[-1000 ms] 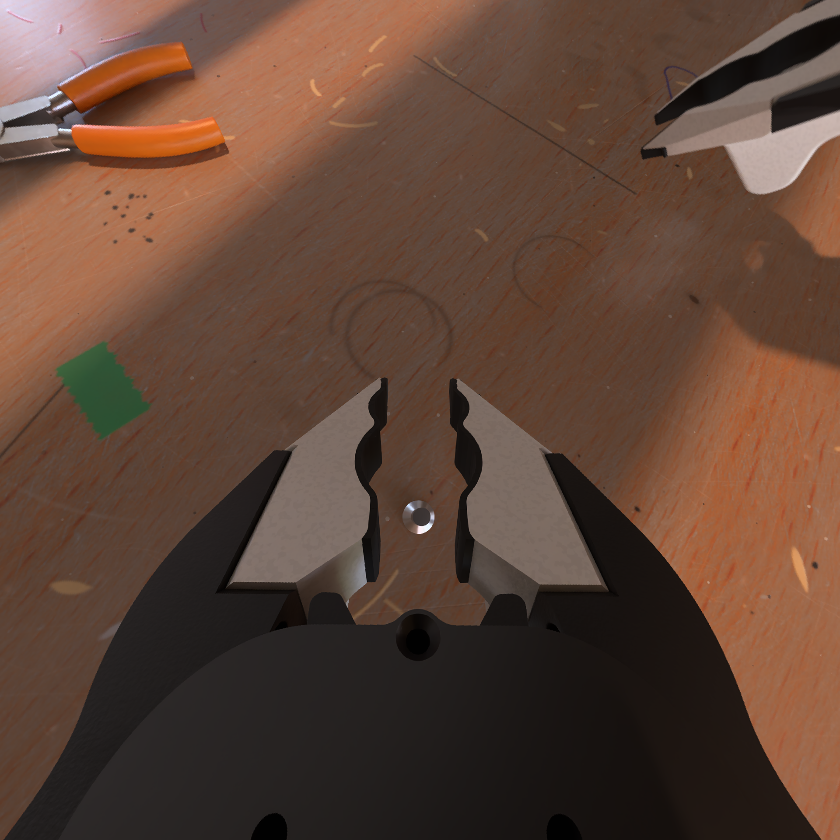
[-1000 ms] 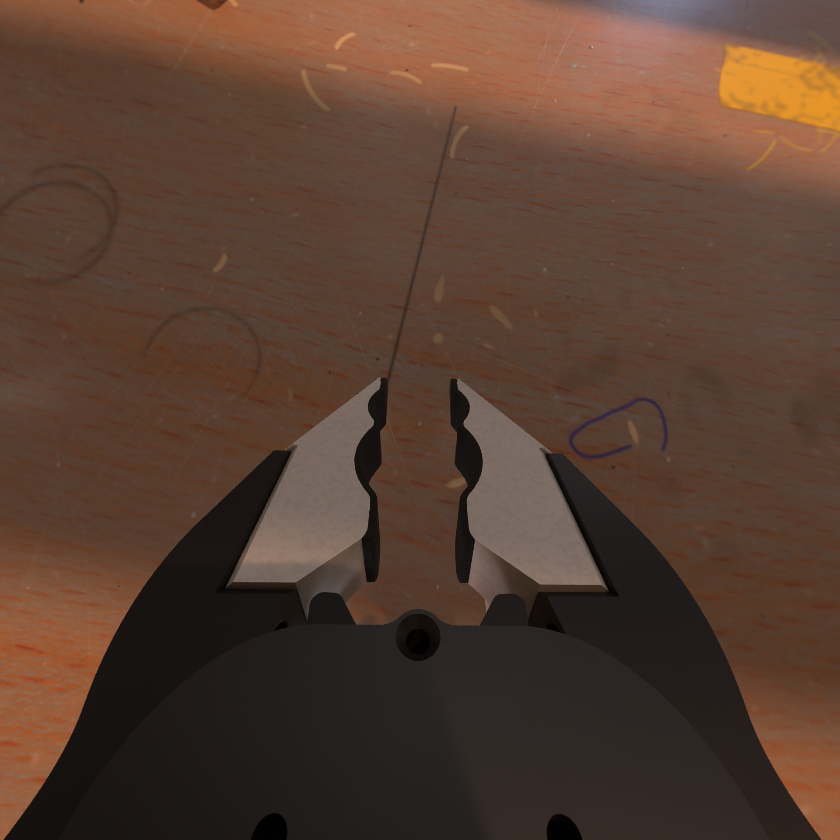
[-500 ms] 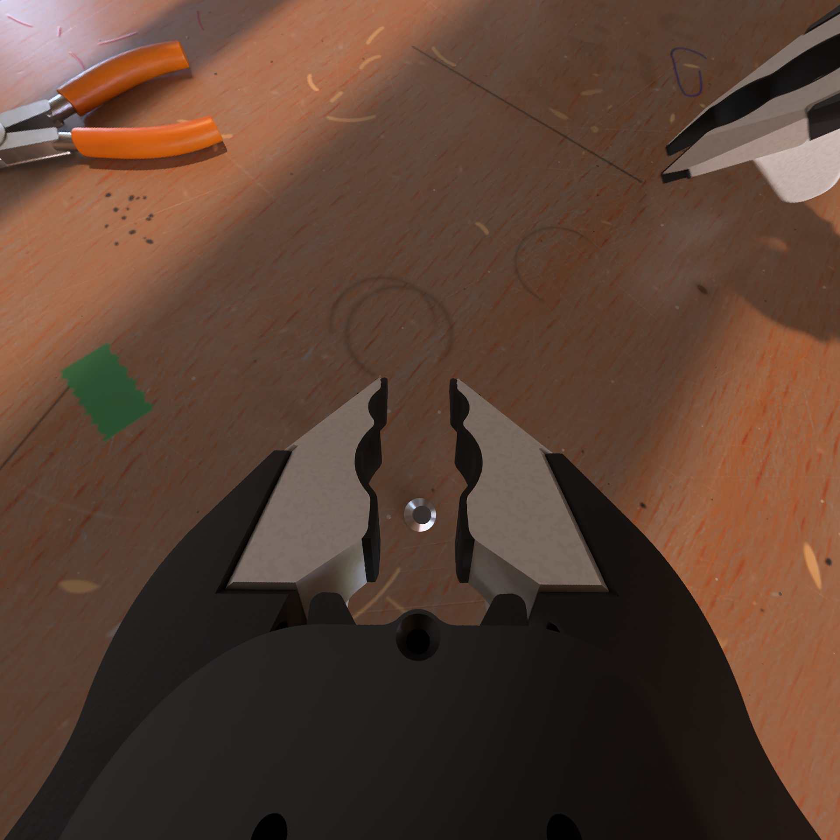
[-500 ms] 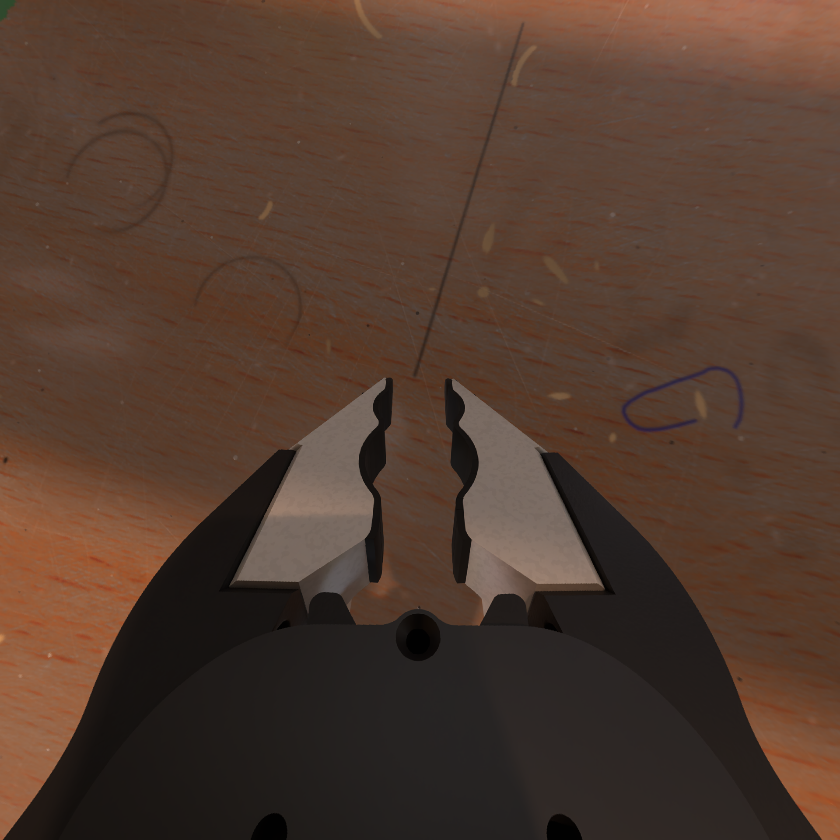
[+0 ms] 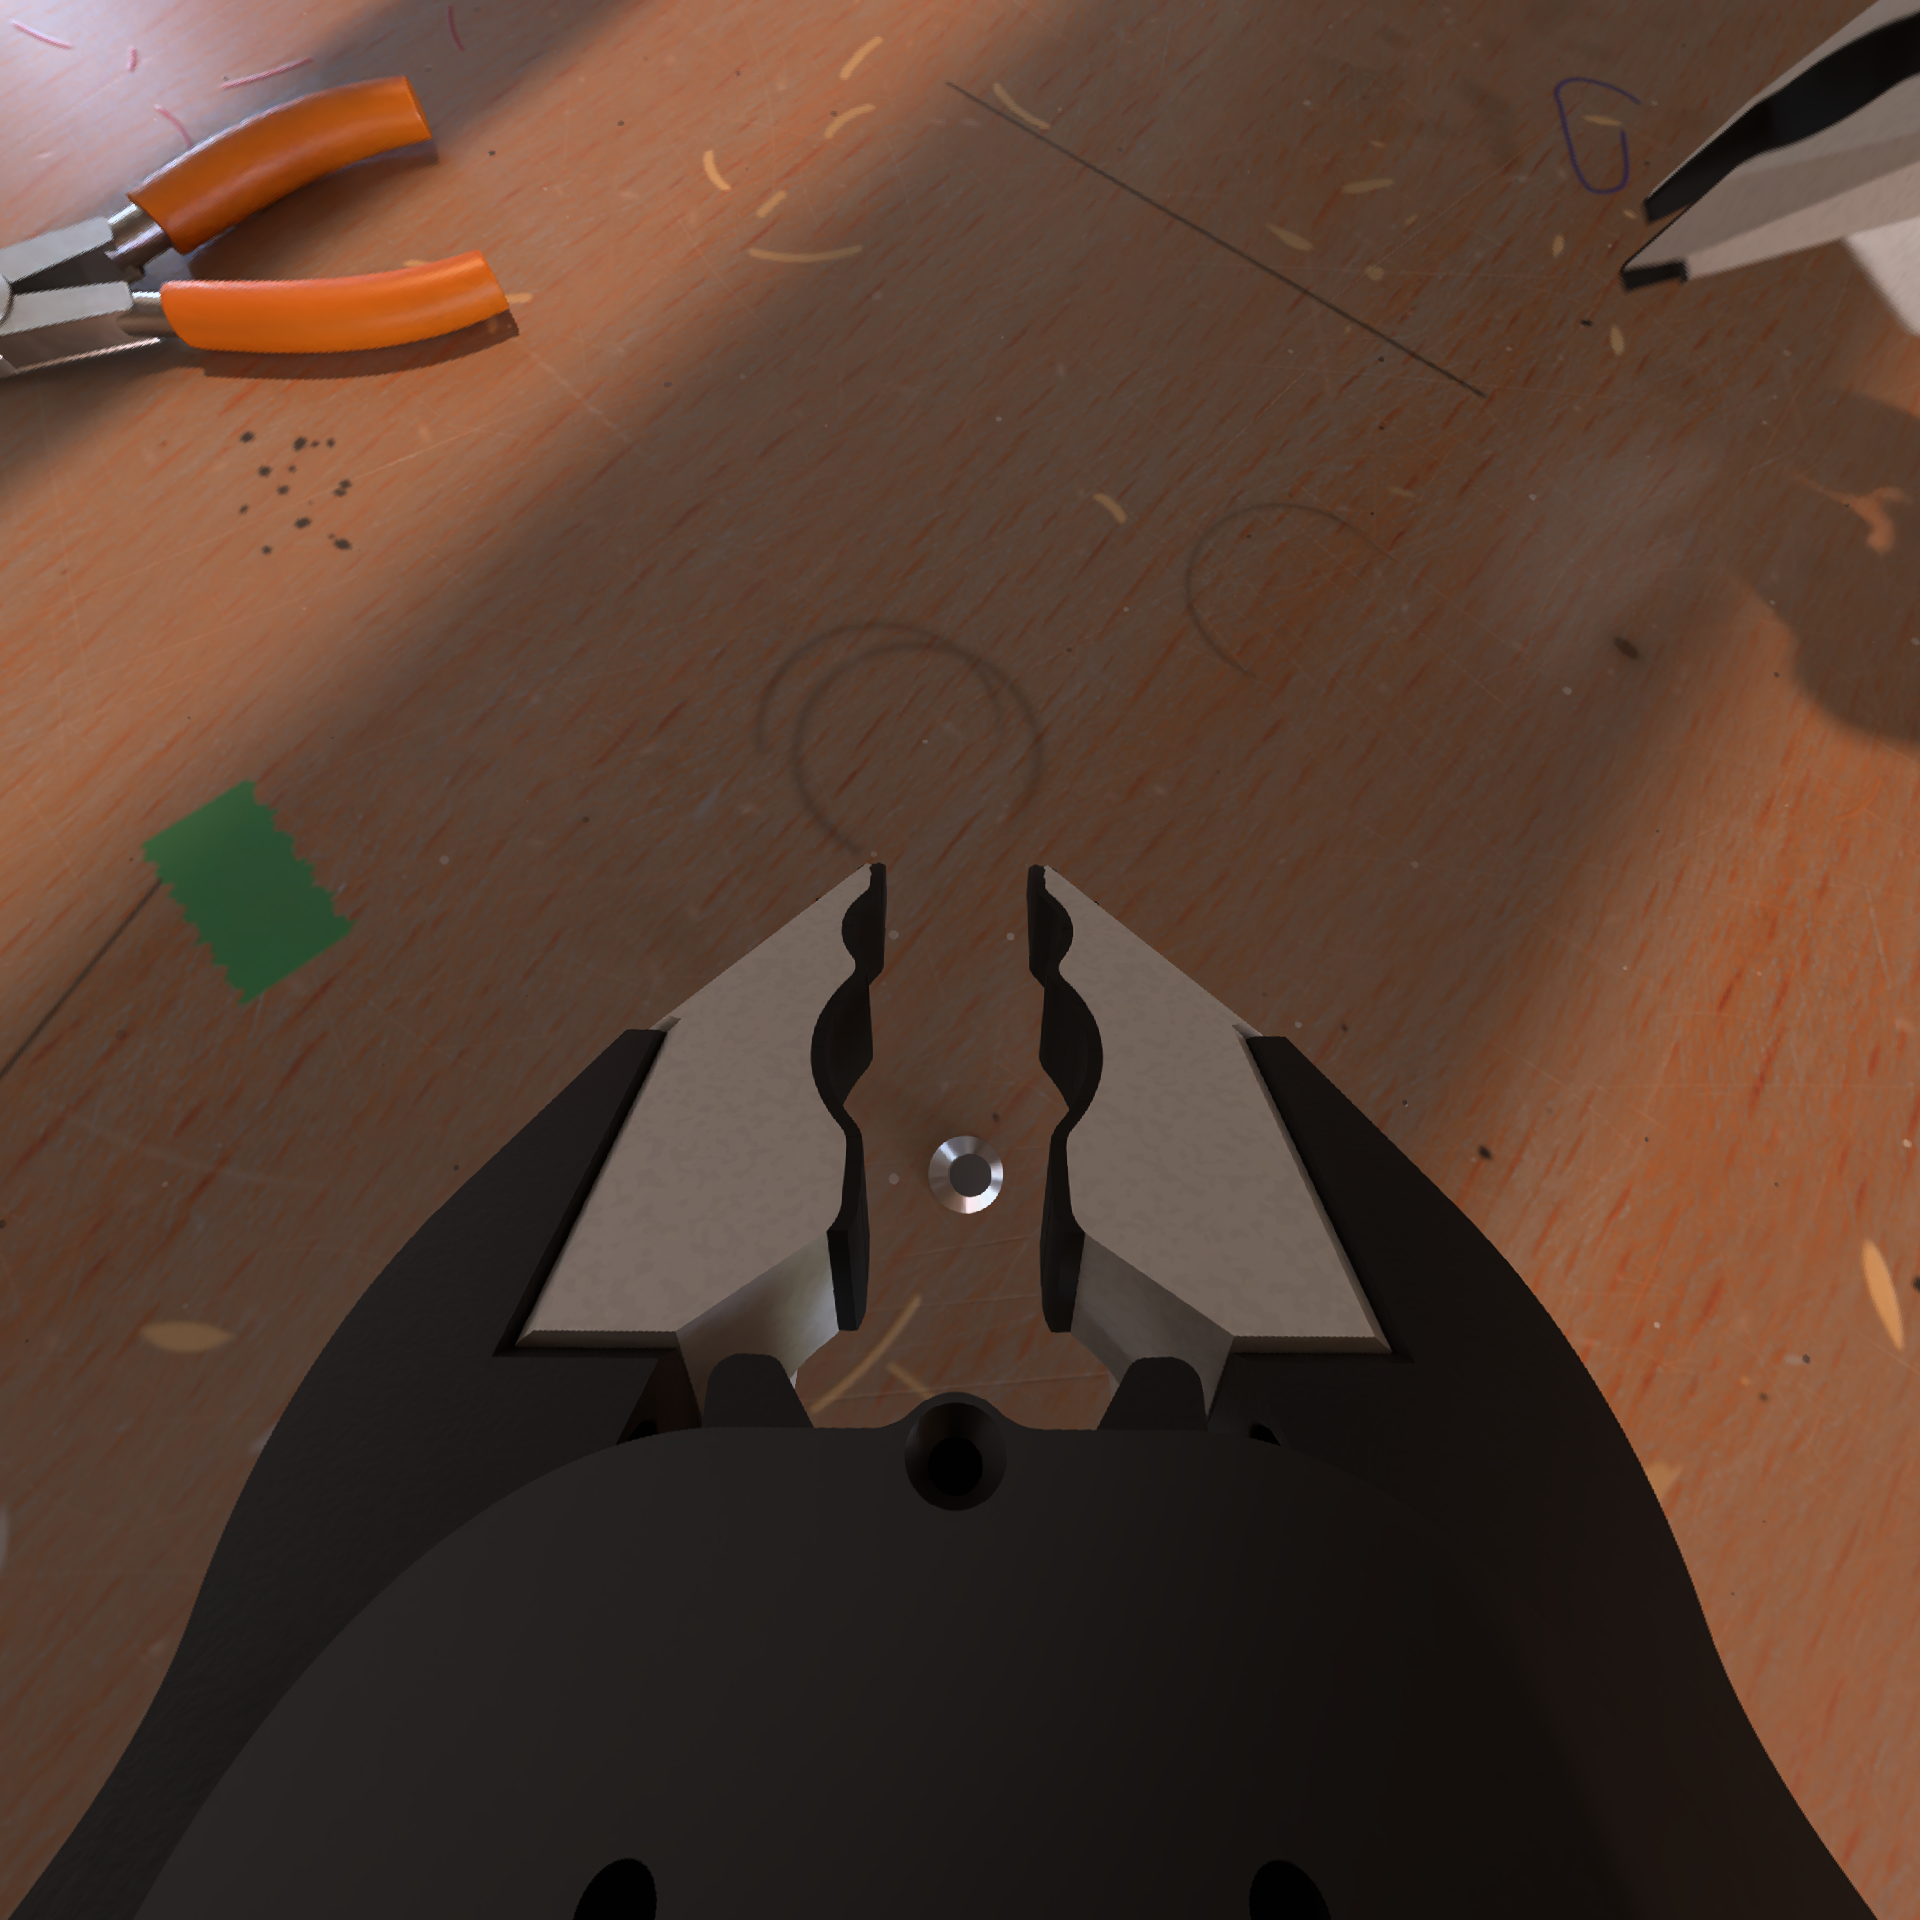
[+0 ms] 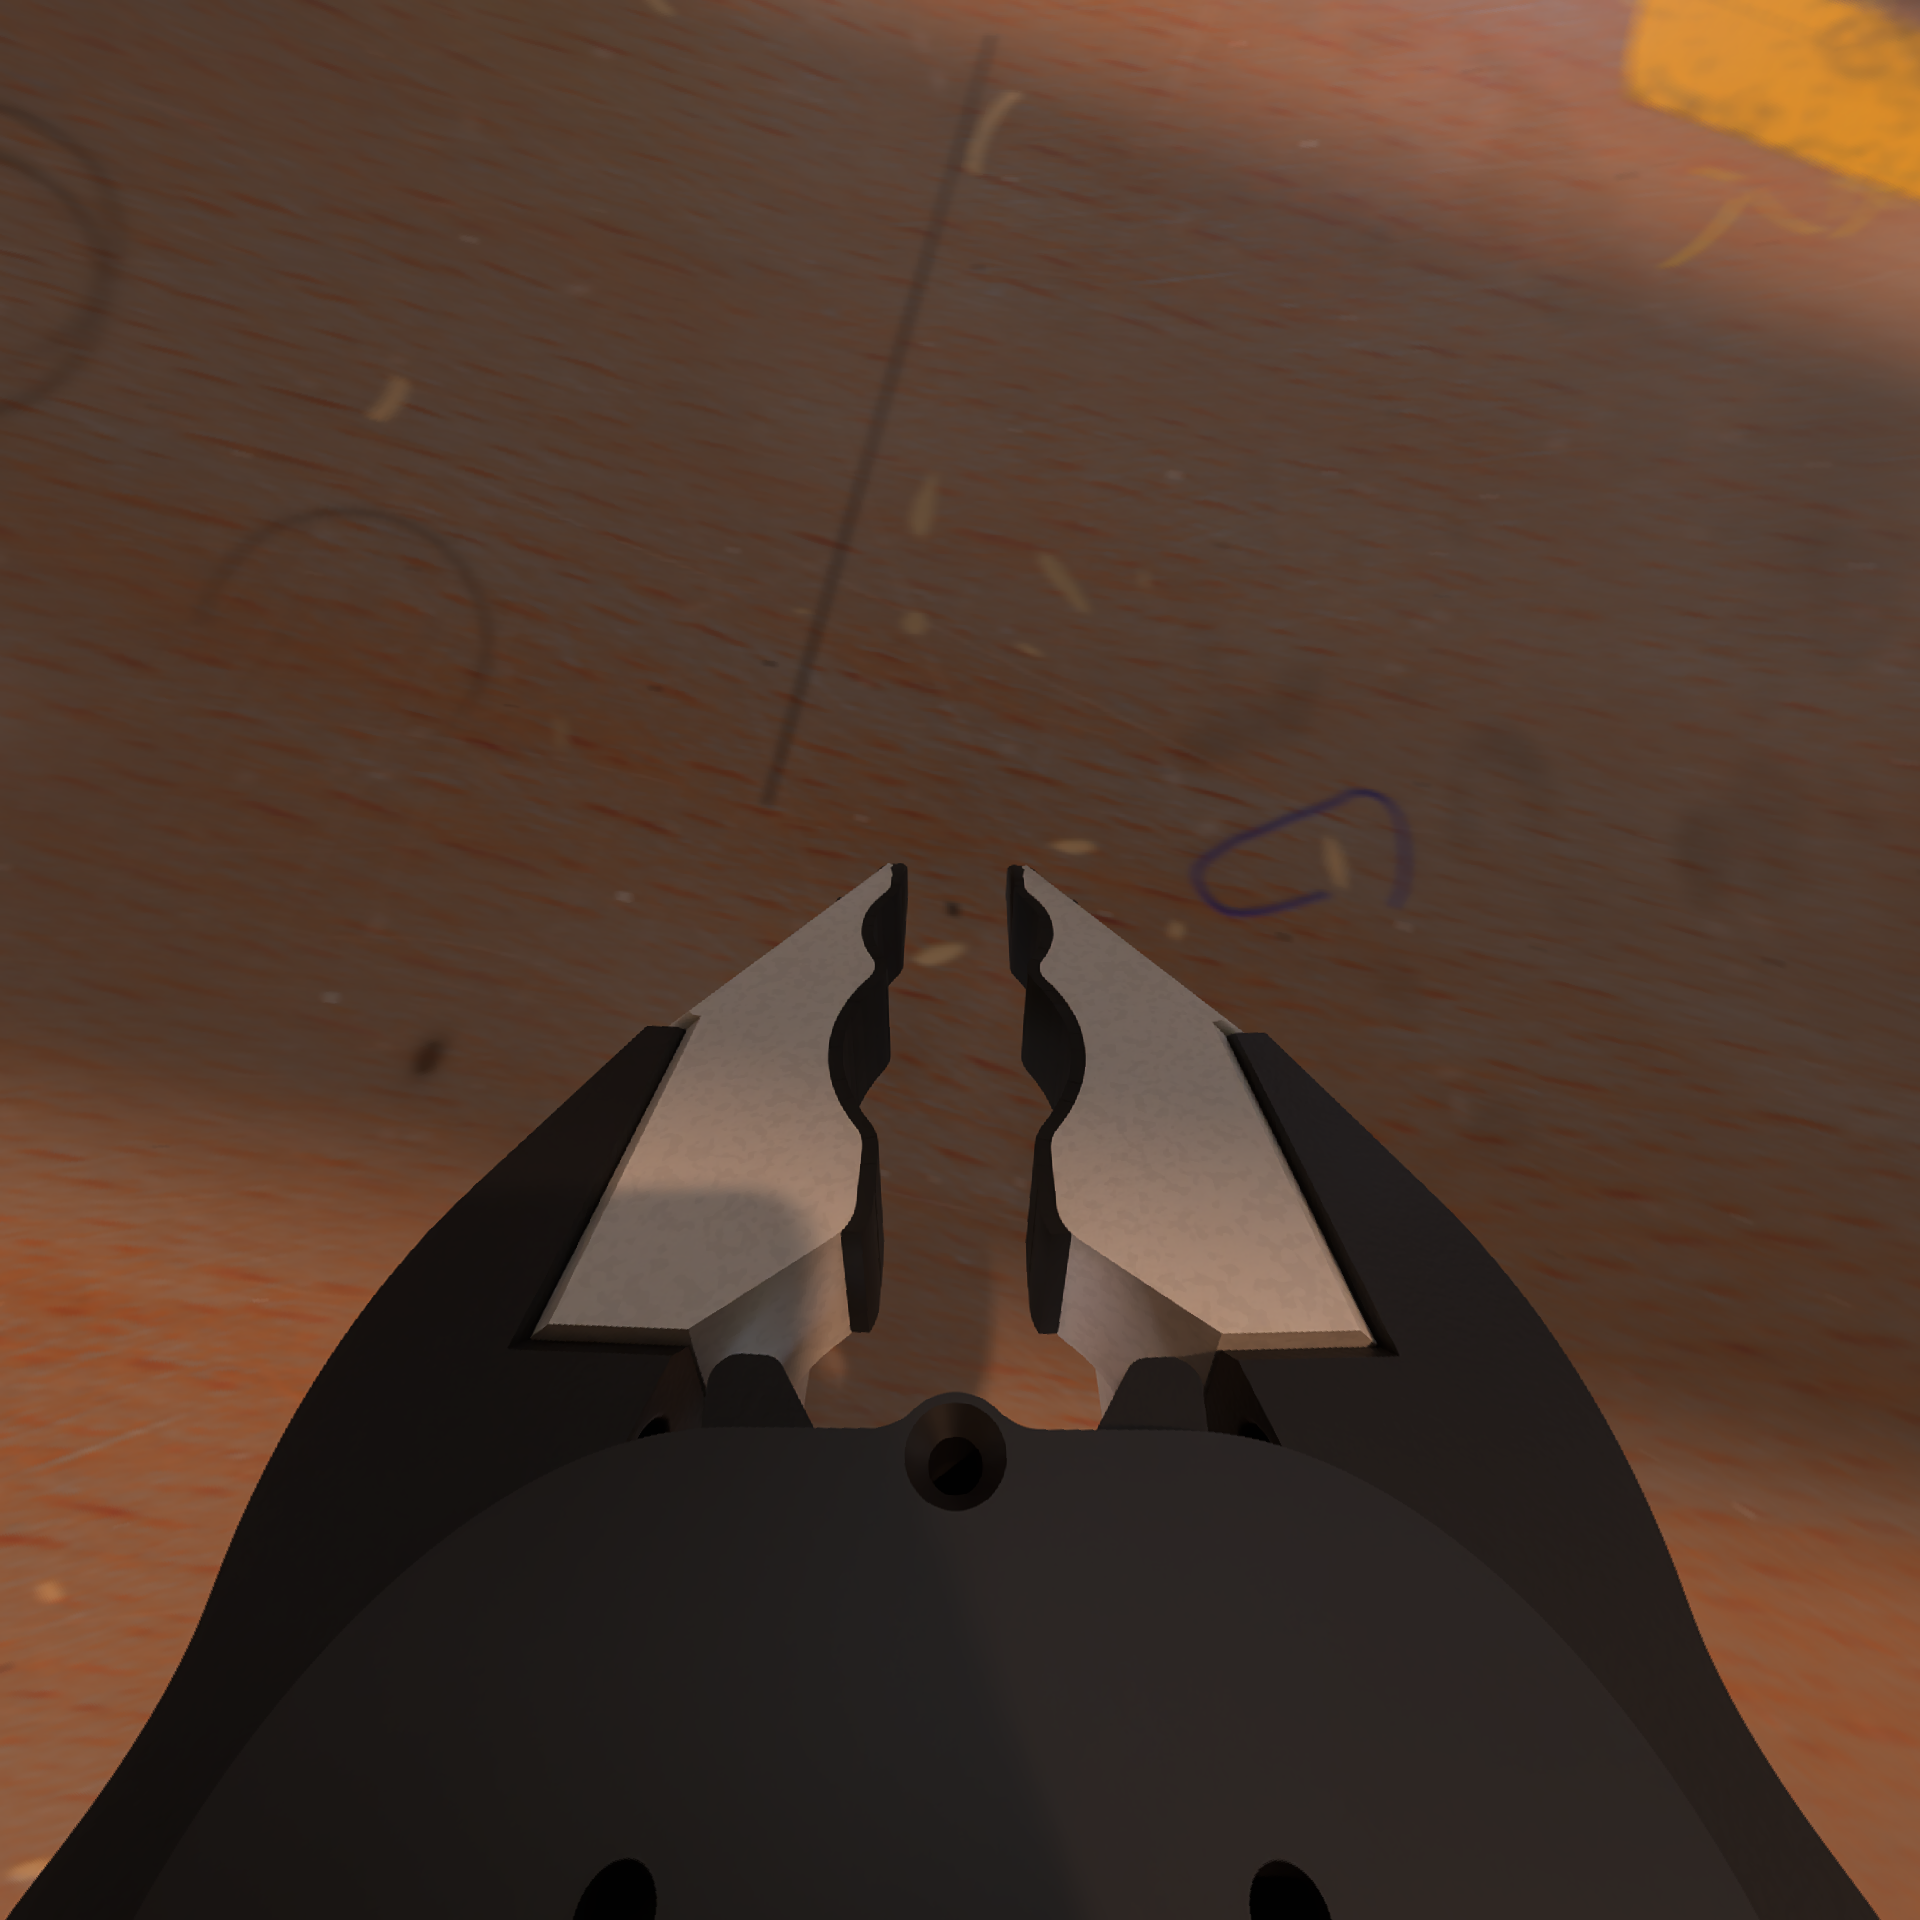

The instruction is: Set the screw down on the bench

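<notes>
A small silver screw (image 5: 966, 1175) shows end-on on the wooden bench (image 5: 1351, 935), its round head facing the camera. It lies in the gap between my left gripper's fingers, touching neither. My left gripper (image 5: 956, 883) is open and empty above it. My right gripper (image 6: 957, 883) is open with a narrower gap and holds nothing; only bare bench (image 6: 520, 935) lies under it. It also shows at the top right of the left wrist view (image 5: 1652, 244), well away from the screw.
Orange-handled pliers (image 5: 301, 281) lie at the far left. A green patch (image 5: 244, 894) sits left of my left gripper. A yellow patch (image 6: 1787, 94) is at the far right. A blue scribbled loop (image 6: 1309, 852), a pencil line (image 6: 883, 416) and wood shavings mark the bench.
My right gripper has drawn away toward the upper right in the left wrist view, and its jaws have narrowed a little. My left gripper and the screw have stayed put.
</notes>
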{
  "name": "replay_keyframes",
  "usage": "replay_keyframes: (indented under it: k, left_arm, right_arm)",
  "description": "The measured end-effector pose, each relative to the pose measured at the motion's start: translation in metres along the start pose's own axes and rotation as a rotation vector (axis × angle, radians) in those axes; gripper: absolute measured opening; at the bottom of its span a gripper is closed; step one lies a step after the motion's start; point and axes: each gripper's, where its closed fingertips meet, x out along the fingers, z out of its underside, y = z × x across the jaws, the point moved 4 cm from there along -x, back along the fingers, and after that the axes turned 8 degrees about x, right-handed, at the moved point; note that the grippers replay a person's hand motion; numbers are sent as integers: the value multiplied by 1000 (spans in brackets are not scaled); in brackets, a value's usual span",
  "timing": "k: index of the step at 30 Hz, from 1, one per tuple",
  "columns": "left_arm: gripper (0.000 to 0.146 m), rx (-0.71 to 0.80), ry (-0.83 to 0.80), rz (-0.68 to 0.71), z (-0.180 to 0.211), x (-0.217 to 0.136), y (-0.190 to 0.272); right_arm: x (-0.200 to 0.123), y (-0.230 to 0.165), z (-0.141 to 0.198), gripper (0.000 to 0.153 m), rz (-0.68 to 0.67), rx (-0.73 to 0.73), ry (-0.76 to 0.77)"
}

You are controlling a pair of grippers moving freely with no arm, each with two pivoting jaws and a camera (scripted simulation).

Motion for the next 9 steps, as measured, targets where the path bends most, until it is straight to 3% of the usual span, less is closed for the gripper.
replay_keyframes:
  k: [2,9]
  left_arm:
    - [27,0,0,0,0,0,0]
    - [27,9,-7,-5,1,1,1]
  right_arm:
    - [-6,15,-1,19,56,-1,4]
    - [-11,22,-4,19,-11,88,23]
